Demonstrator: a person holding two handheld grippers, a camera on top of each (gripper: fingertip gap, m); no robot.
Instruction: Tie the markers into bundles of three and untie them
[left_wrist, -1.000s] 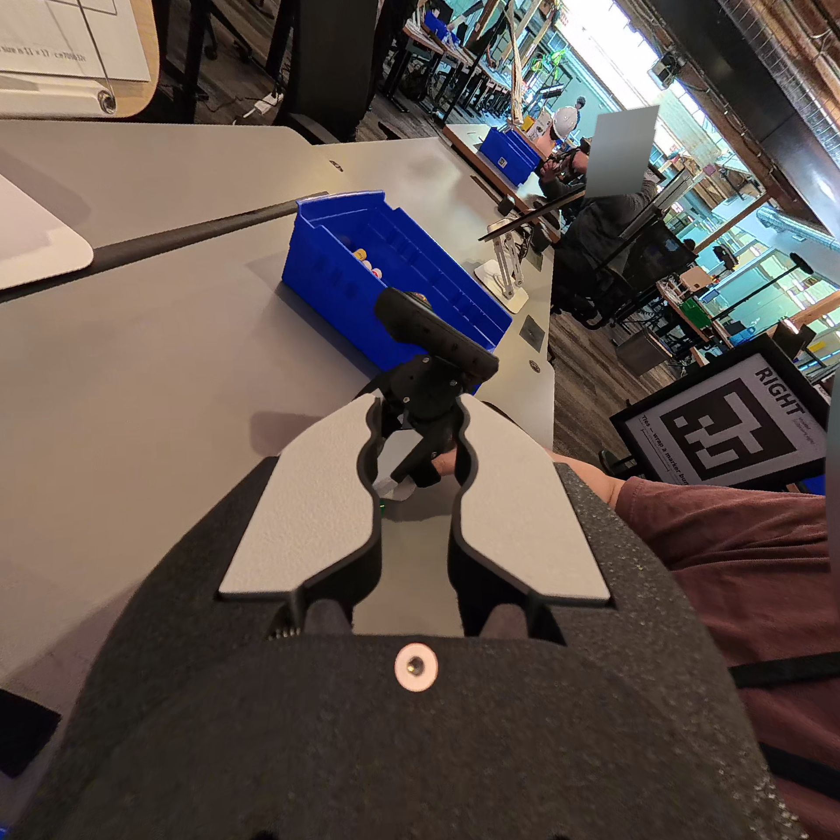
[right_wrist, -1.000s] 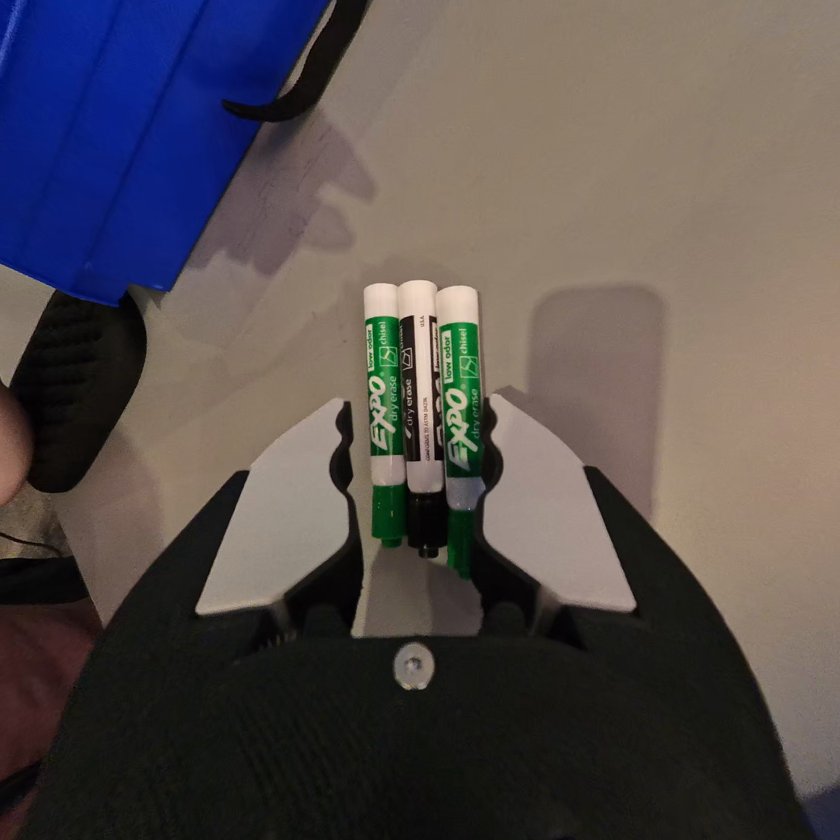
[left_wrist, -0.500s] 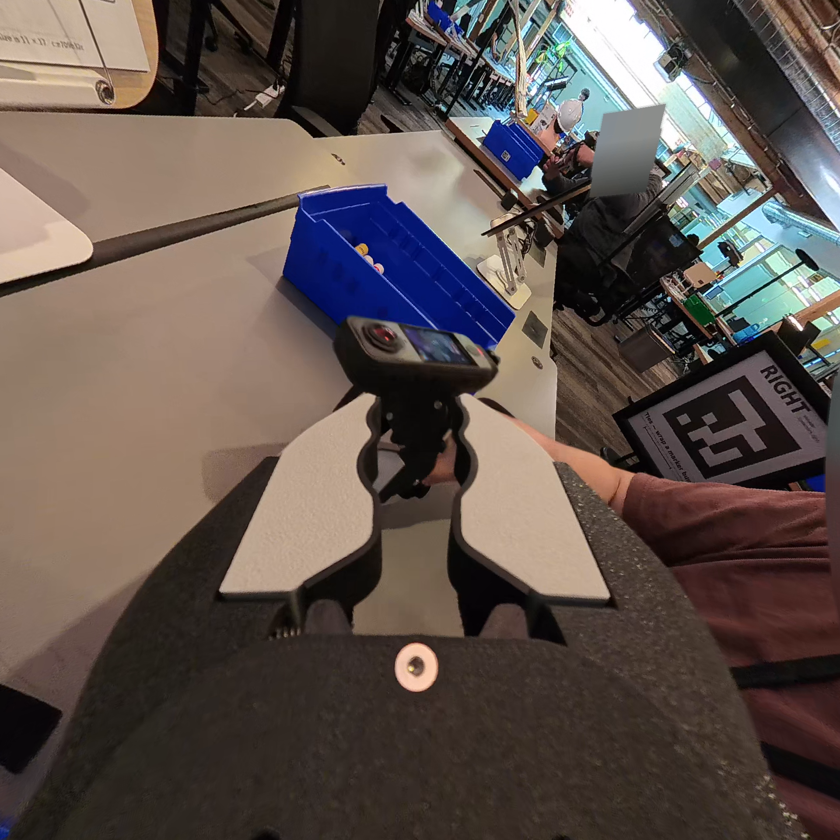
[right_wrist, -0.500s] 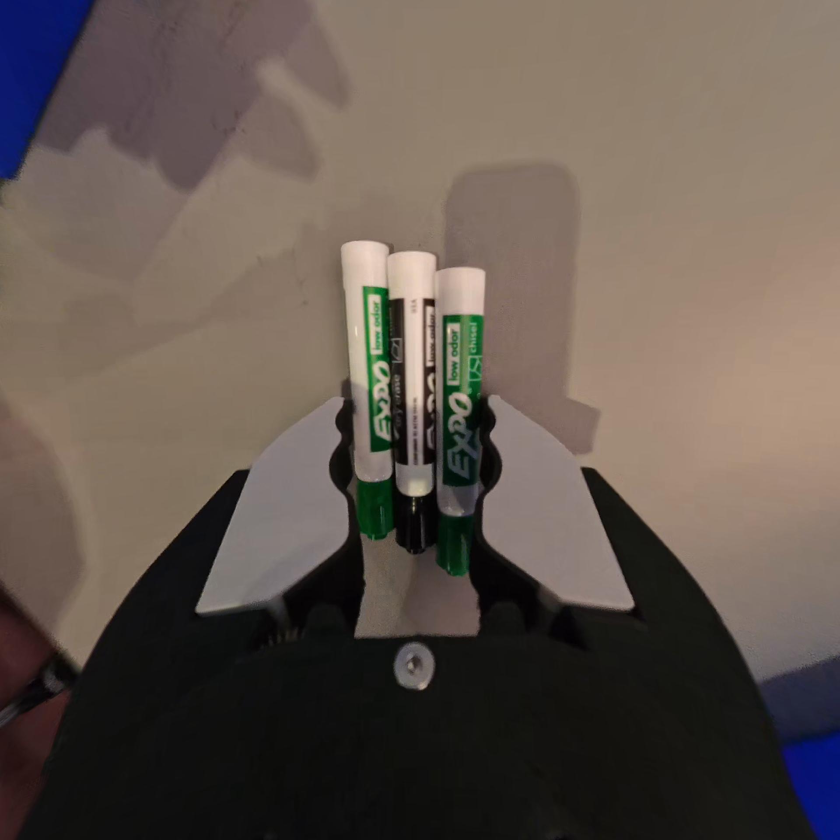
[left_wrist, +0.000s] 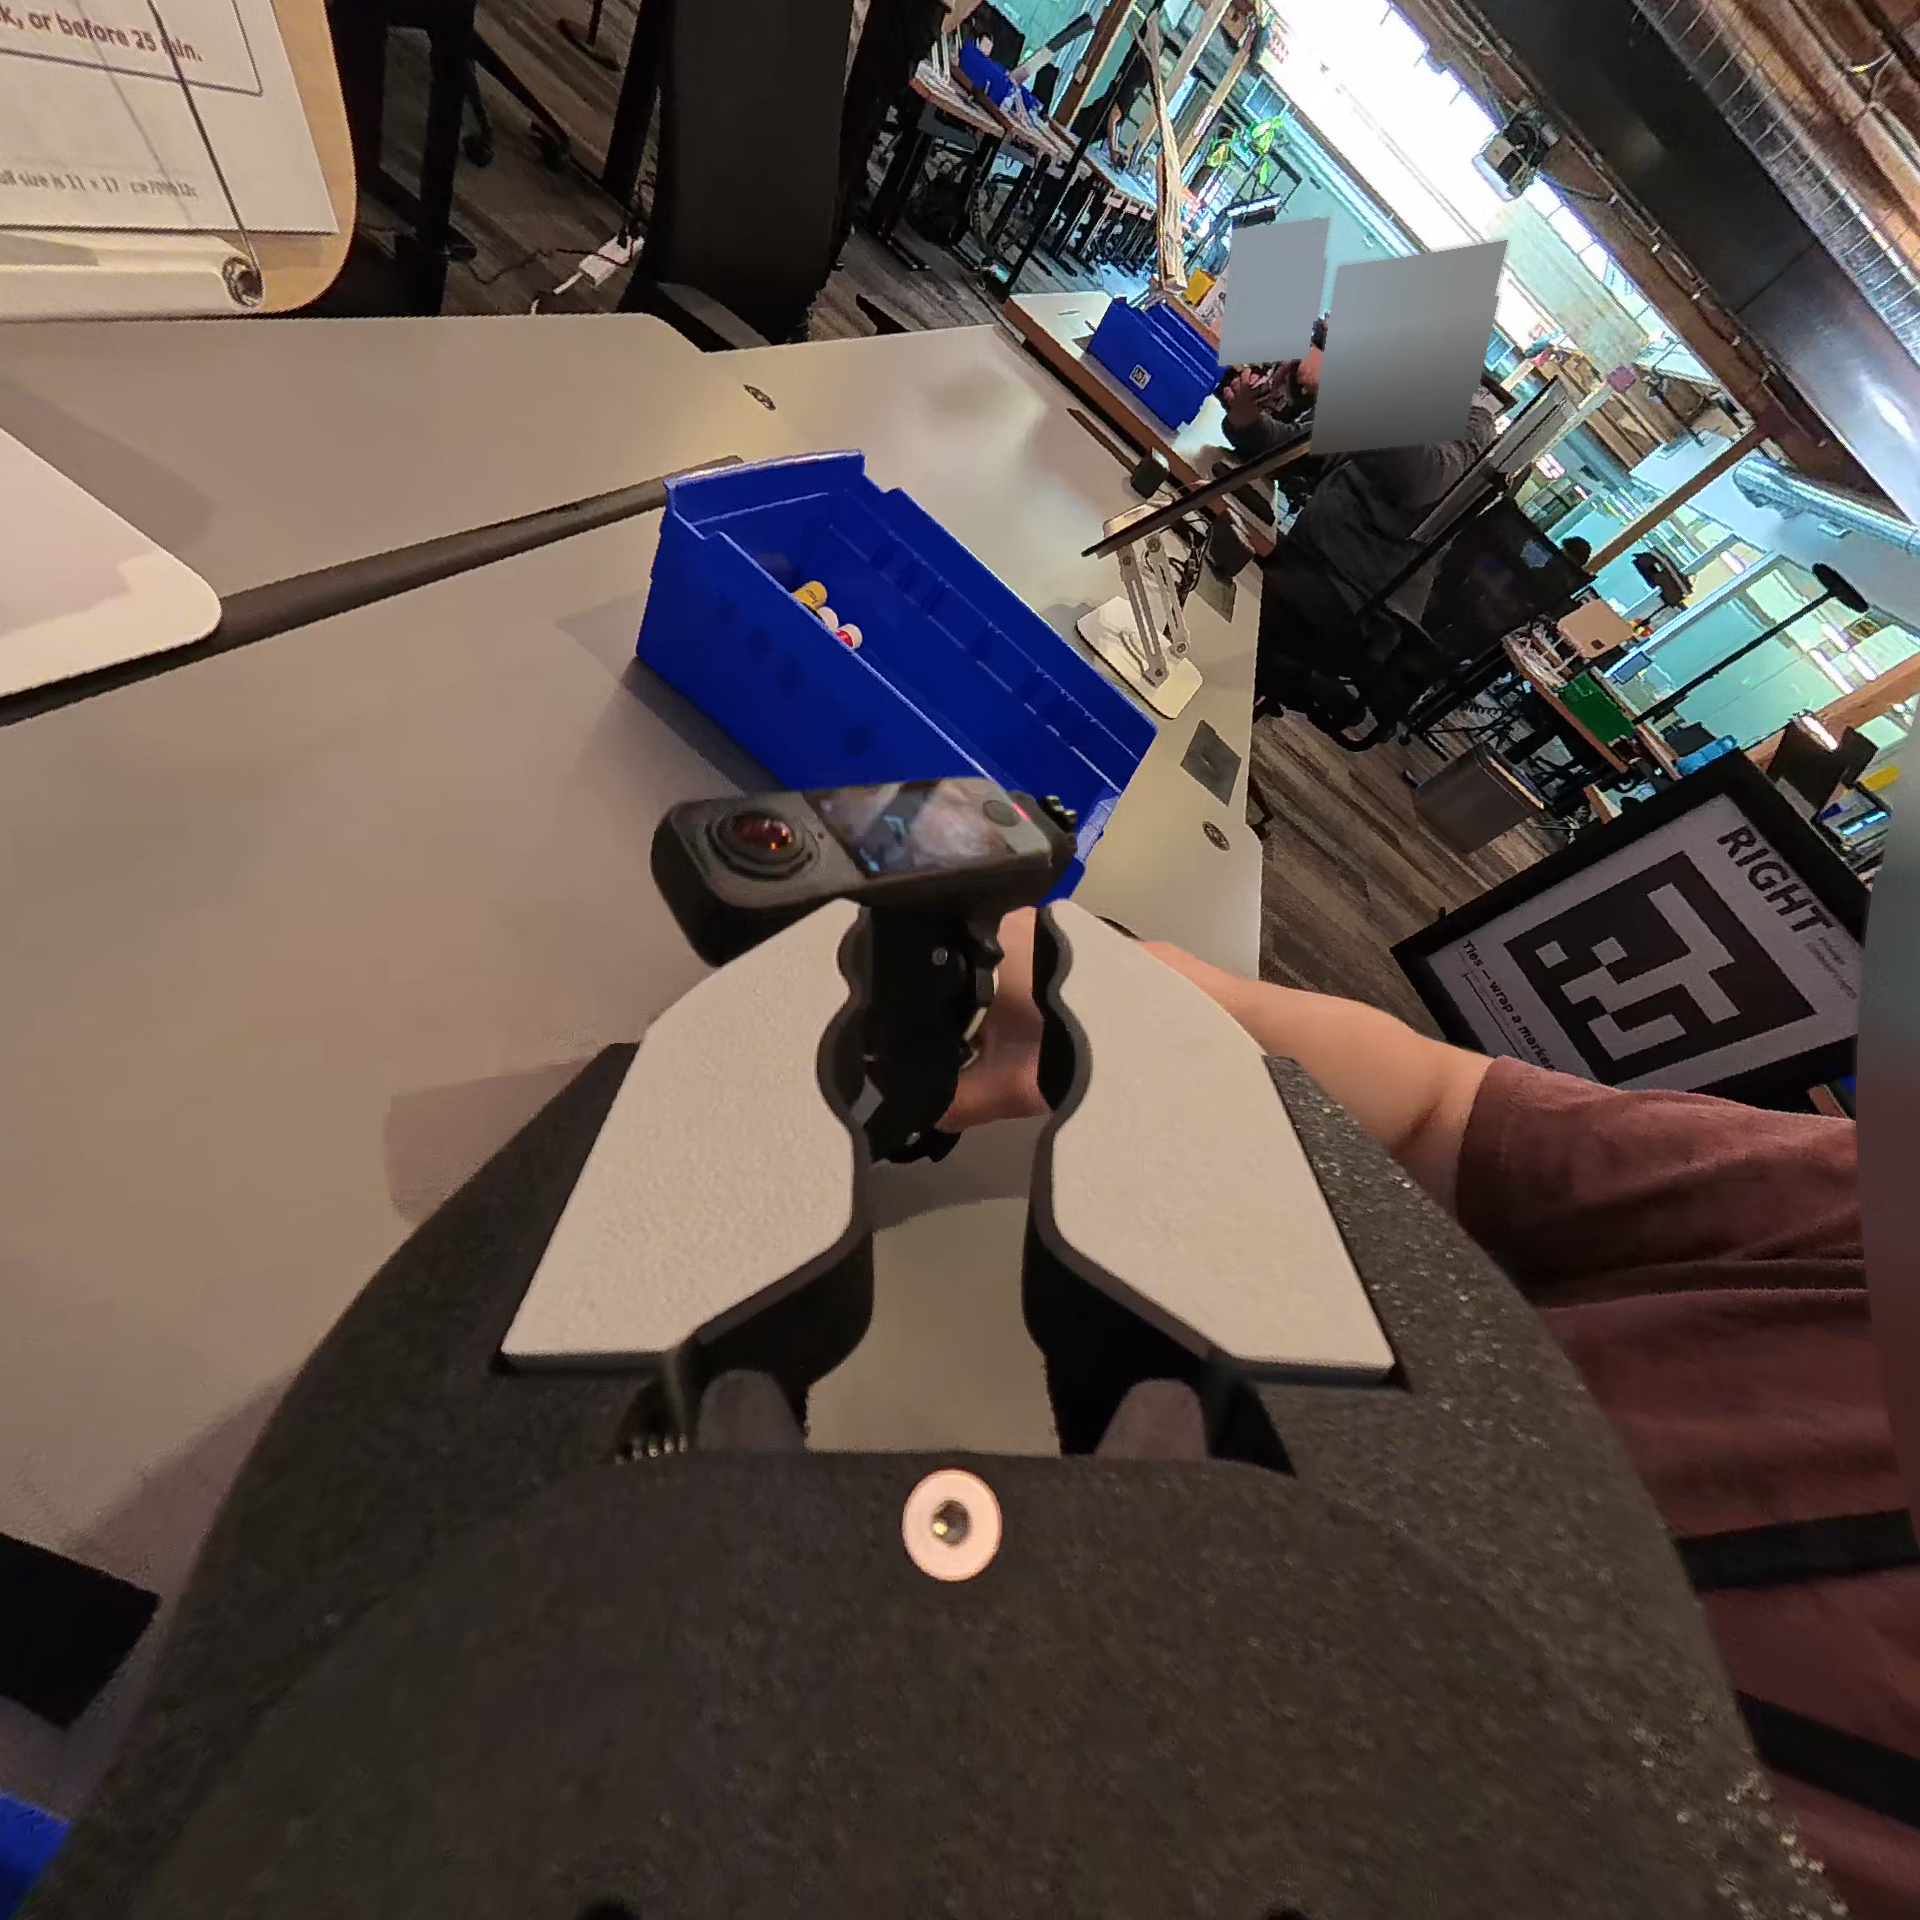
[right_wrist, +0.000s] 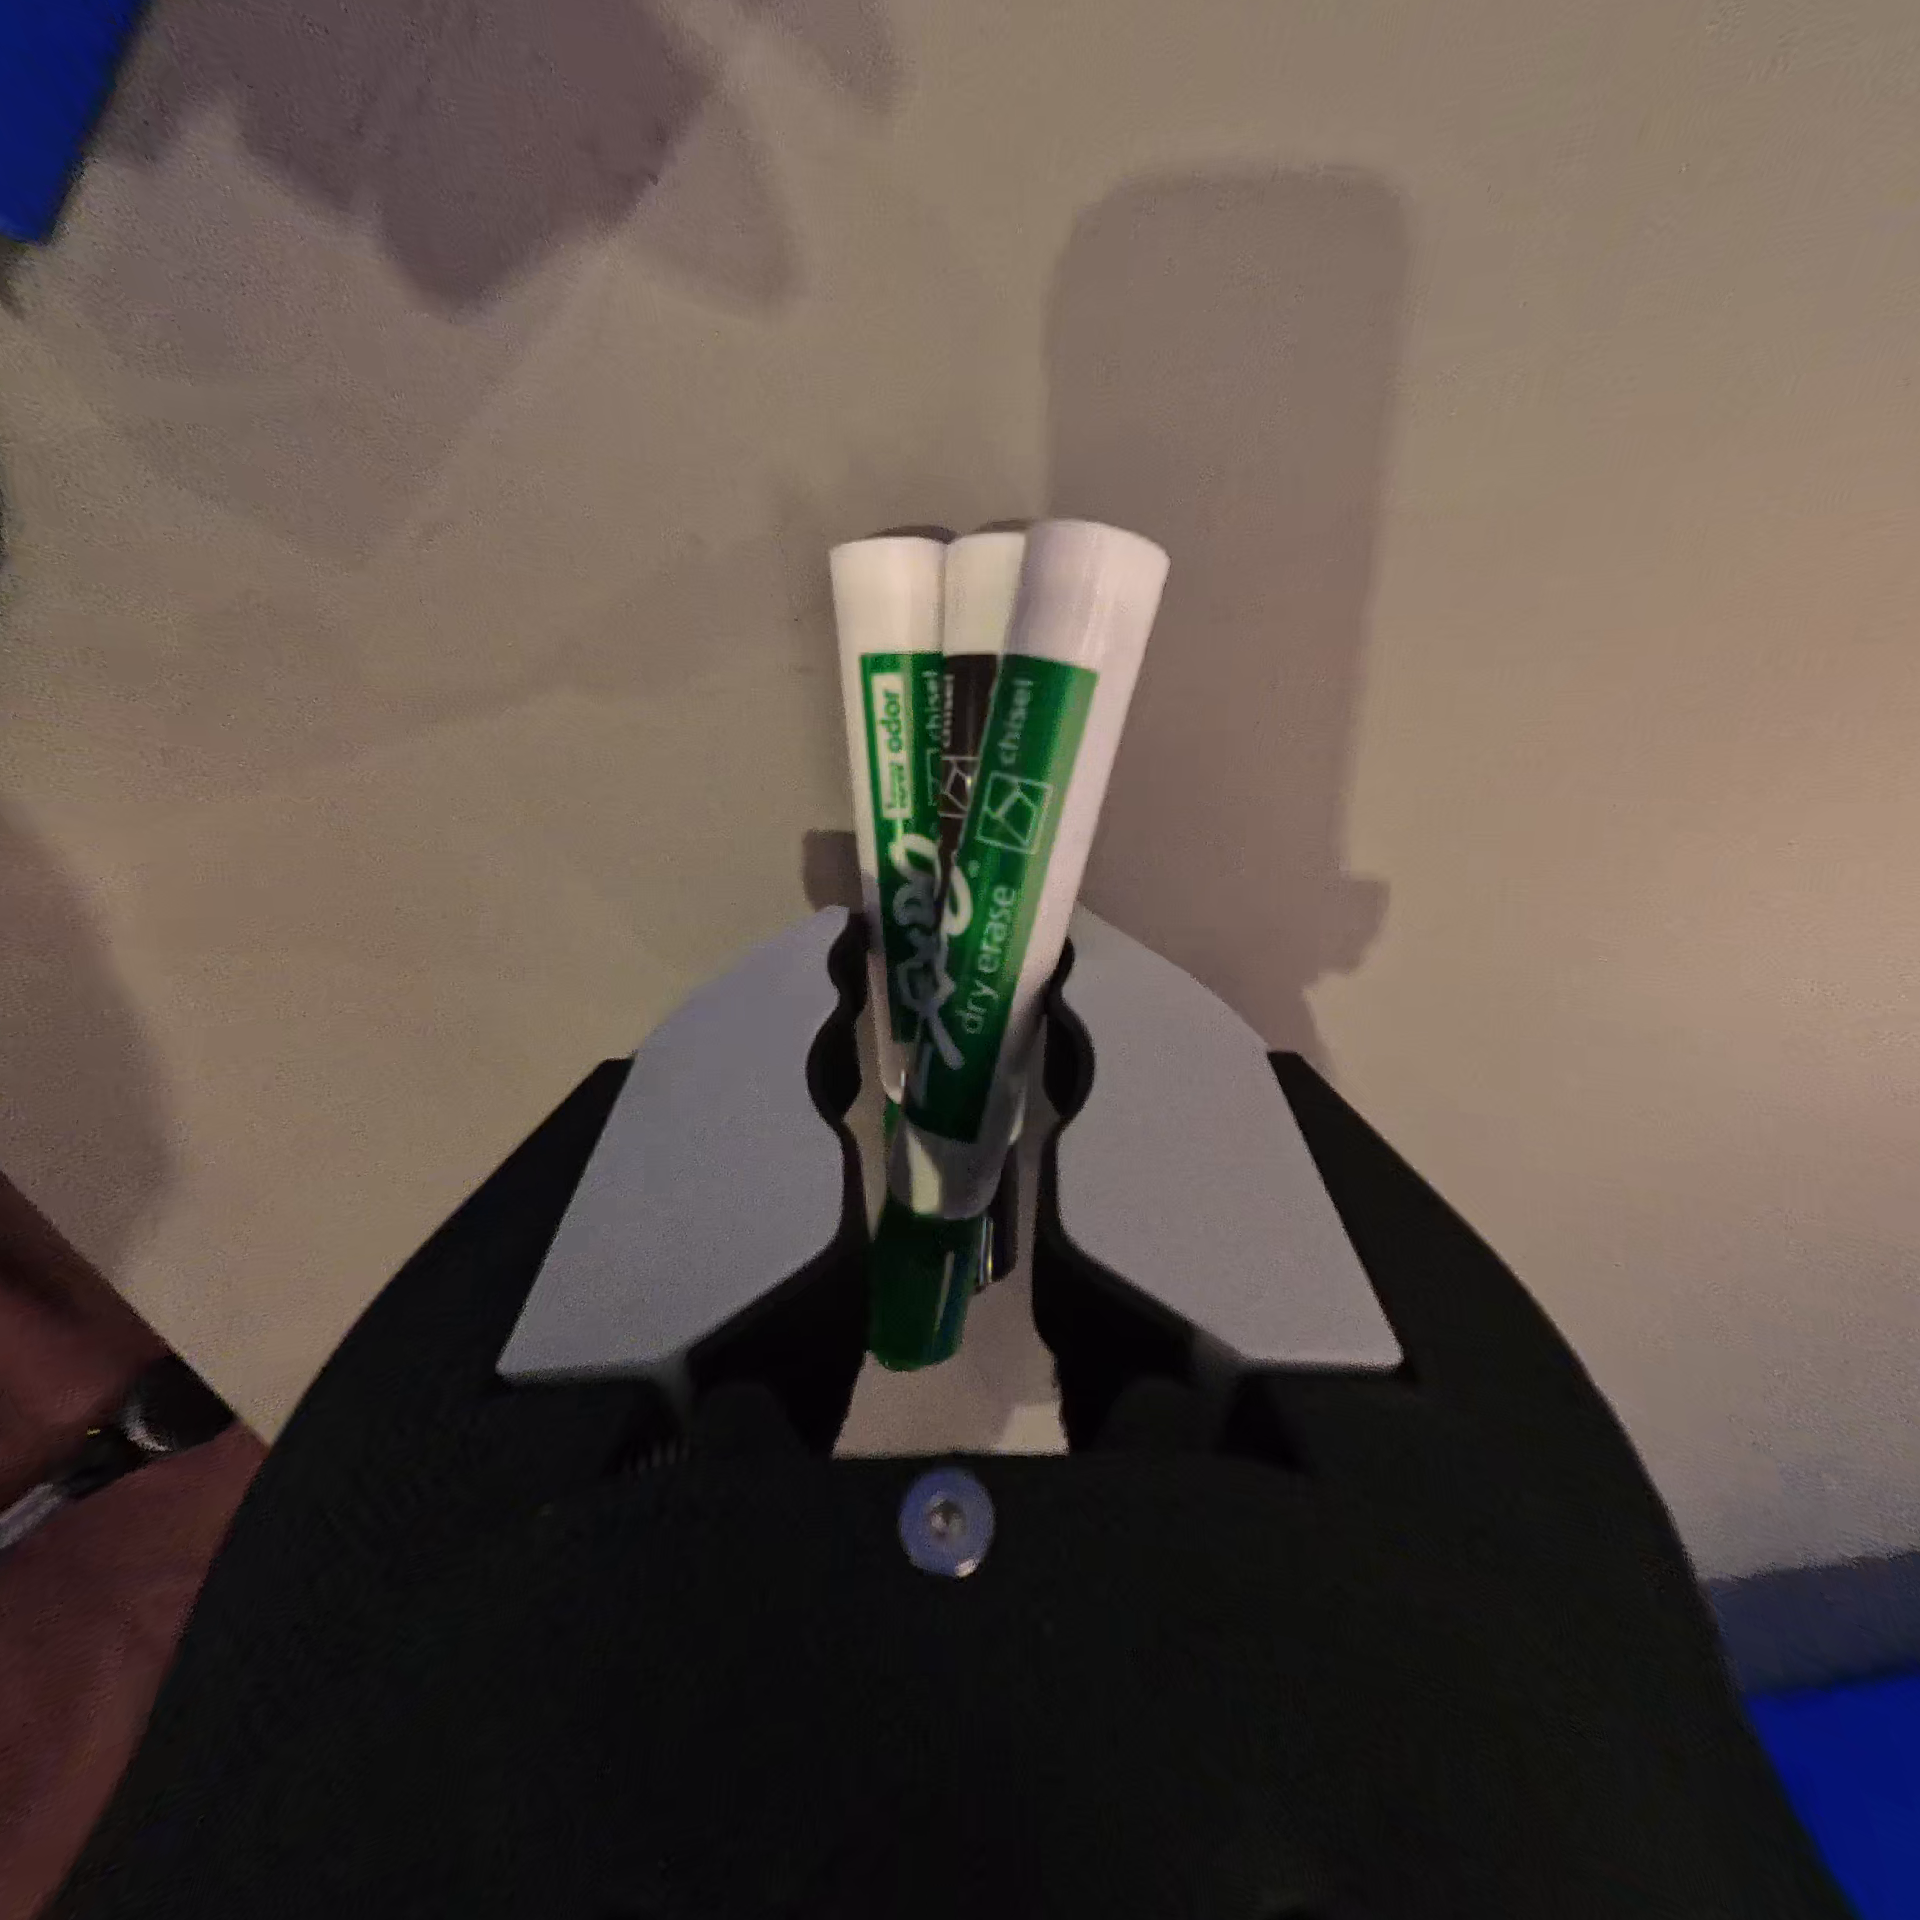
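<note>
My right gripper (right_wrist: 961, 925) is shut on three dry-erase markers (right_wrist: 987, 810), two green and one black. They are bunched and crossed between the jaws, white ends pointing away, held above the grey table (right_wrist: 1558, 727). In the left wrist view the right gripper's camera (left_wrist: 862, 847) and handle show beyond my left gripper (left_wrist: 940, 935), held by a hand. The left gripper is open and empty above the table (left_wrist: 312, 831). No tie or band shows on the markers.
A blue bin (left_wrist: 790, 686) with a few more markers (left_wrist: 831, 618) stands on the table beyond the grippers; its corner shows in the right wrist view (right_wrist: 42, 104). A framed sign (left_wrist: 1642, 956) stands at right, a white mat (left_wrist: 83, 603) at left. People sit at far desks.
The right jaws have closed tighter, so the markers went from side by side to bunched and crossed. The right gripper tilted and rose in the left wrist view. The left gripper barely moved.
</note>
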